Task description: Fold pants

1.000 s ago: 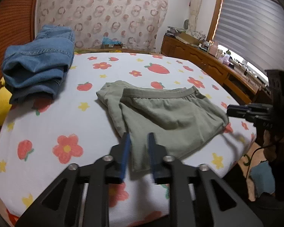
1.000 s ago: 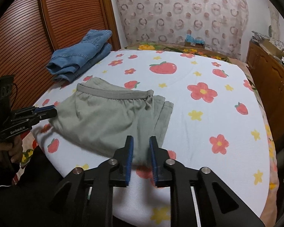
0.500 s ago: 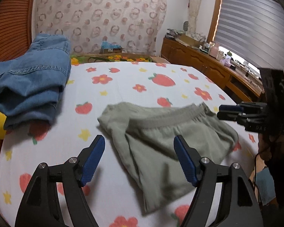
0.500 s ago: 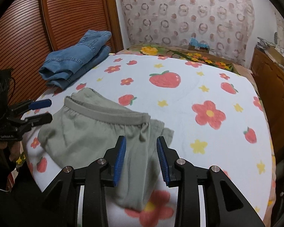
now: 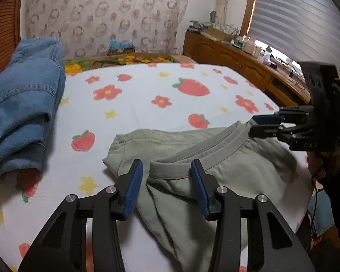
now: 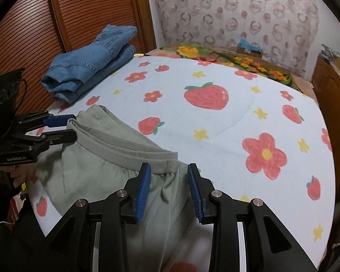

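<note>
- Left wrist view: the left gripper (image 5: 167, 184) has its blue pads parted and its jaws are closing, with one corner of the waistband of the green pants (image 5: 215, 172) lying between them; the pads do not press on the cloth.
- Ahead of that tool and off to its right, the right gripper (image 5: 258, 125) stands with its fingers apart at the other end of the waistband, a hand (image 5: 321, 158) behind it.
- To the left of the left tool, well apart from it, a folded denim garment (image 5: 22, 111) lies on the bed sheet (image 5: 147, 113), which is white with strawberries, flowers and stars.
- Right wrist view: the right tool (image 6: 170, 188) holds its pads apart with the near corner of the green pants (image 6: 106, 170) between them; the cloth is not clamped.
- Off to its left, the left tool (image 6: 66, 128) straddles the far end of the waistband.
- Beyond the pants and to the left, the denim garment (image 6: 90, 63) rests by a ribbed wooden door (image 6: 79, 13).
- Further ahead of both tools, a patterned curtain (image 6: 238, 11) hangs behind the bed; a wooden cabinet (image 5: 238, 68) runs along the right.
</note>
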`<state>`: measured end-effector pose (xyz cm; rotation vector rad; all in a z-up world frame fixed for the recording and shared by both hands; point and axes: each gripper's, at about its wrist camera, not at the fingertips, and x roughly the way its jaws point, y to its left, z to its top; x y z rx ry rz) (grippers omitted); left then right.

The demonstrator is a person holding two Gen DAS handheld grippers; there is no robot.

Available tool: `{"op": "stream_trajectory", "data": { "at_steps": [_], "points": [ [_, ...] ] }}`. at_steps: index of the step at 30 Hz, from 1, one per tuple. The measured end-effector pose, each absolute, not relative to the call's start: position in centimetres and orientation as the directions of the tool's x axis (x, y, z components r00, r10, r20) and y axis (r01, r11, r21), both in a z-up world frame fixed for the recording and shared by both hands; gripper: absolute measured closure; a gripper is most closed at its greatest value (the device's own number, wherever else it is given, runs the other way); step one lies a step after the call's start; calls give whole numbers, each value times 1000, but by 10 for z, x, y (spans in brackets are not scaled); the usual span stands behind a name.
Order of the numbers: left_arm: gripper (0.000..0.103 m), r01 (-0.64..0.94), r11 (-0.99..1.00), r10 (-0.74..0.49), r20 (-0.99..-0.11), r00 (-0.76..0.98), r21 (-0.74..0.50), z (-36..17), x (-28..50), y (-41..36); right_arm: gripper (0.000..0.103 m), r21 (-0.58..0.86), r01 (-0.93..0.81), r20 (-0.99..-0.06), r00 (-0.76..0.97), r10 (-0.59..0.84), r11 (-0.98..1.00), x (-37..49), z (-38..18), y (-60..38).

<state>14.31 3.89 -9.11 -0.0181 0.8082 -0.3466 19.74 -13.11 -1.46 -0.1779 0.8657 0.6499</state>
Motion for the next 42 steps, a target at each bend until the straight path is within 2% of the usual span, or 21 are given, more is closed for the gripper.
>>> {"op": "stream_trajectory", "data": {
  "at_steps": [9,12,14,16,24,28,36,42],
  "points": [
    [65,304,942,-309,-723,618,-143,-99,146,37,69,164,-626,-754,419,506,763,217,-28,-125],
    [75,316,939,-312,-715,626,-133,-96,145,35,77,180,-639,-746,407,527,748,218,-30,-126],
    [85,318,940,-310,-707,636,-125,-93,144,34,86,194,-639,-739,404,539,745,219,-29,-129],
    [89,326,936,-322,-697,641,-132,-88,142,34,91,208,-639,-721,411,558,740,219,-25,-133],
    [90,342,930,-350,-615,707,-136,-55,133,31,94,225,-636,-648,468,601,738,203,-9,-144],
    [90,326,938,-326,-624,710,-120,-57,146,32,94,220,-631,-621,498,605,744,199,-6,-145],
    [90,298,946,-301,-686,662,-127,-78,162,33,94,171,-577,-708,491,507,798,205,-21,-133],
    [80,274,952,-287,-709,644,-136,-86,164,39,93,153,-577,-724,487,488,802,210,-21,-122]
  ]
}}
